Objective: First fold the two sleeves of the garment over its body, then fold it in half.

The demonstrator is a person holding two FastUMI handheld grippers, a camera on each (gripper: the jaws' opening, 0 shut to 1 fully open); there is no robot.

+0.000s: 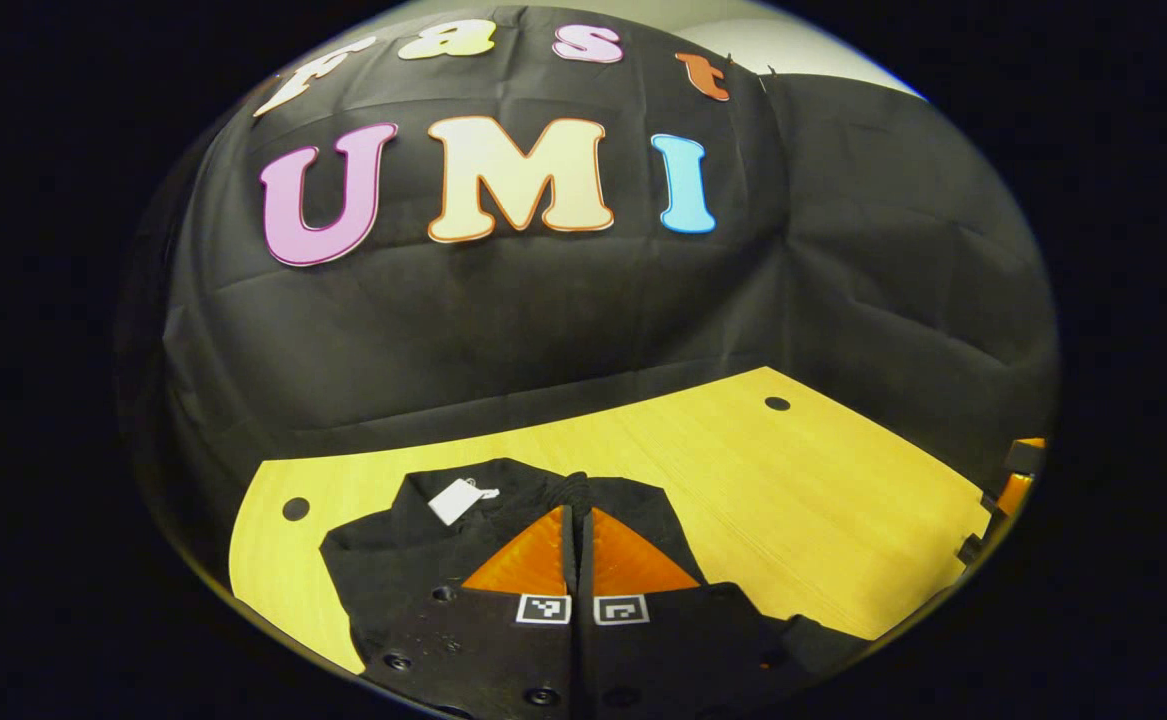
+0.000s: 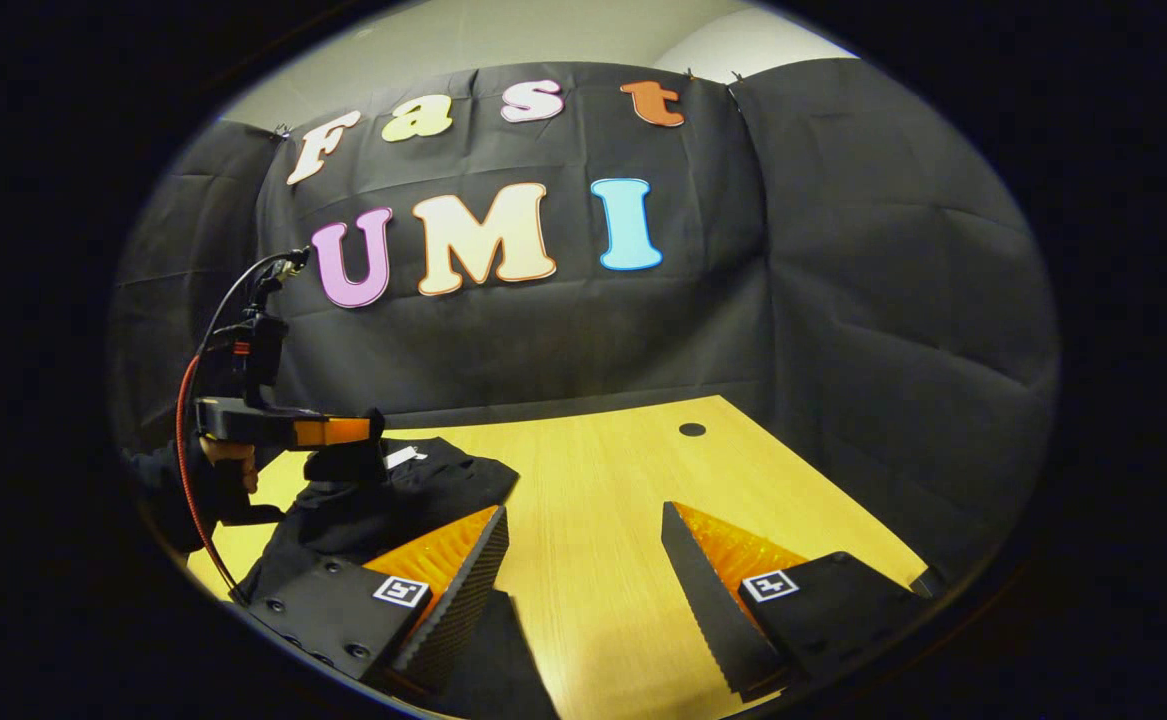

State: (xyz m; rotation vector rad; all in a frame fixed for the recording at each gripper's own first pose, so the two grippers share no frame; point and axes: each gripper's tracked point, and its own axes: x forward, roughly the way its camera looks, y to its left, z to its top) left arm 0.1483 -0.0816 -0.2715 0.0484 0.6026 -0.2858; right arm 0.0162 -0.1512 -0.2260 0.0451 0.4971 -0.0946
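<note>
The black garment (image 1: 413, 560) lies on the left part of the wooden table (image 1: 793, 480), with a white tag (image 1: 458, 498) near its collar. My left gripper (image 1: 578, 505) is shut, and a bunch of the black fabric is pinched at its fingertips. In the right gripper view the same left gripper (image 2: 343, 462) holds a fold of the garment (image 2: 423, 490) slightly raised off the table, a hand (image 2: 228, 462) gripping its handle. My right gripper (image 2: 583, 515) stands open above bare table (image 2: 593, 450), just right of the garment, with nothing between its fingers.
Black cloth walls close in the table at the back and right. The tabletop has round holes (image 1: 777, 404) (image 1: 295, 508) (image 2: 691, 429). A red cable (image 2: 183, 470) hangs from the left gripper. Bare wood stretches to the right of the garment.
</note>
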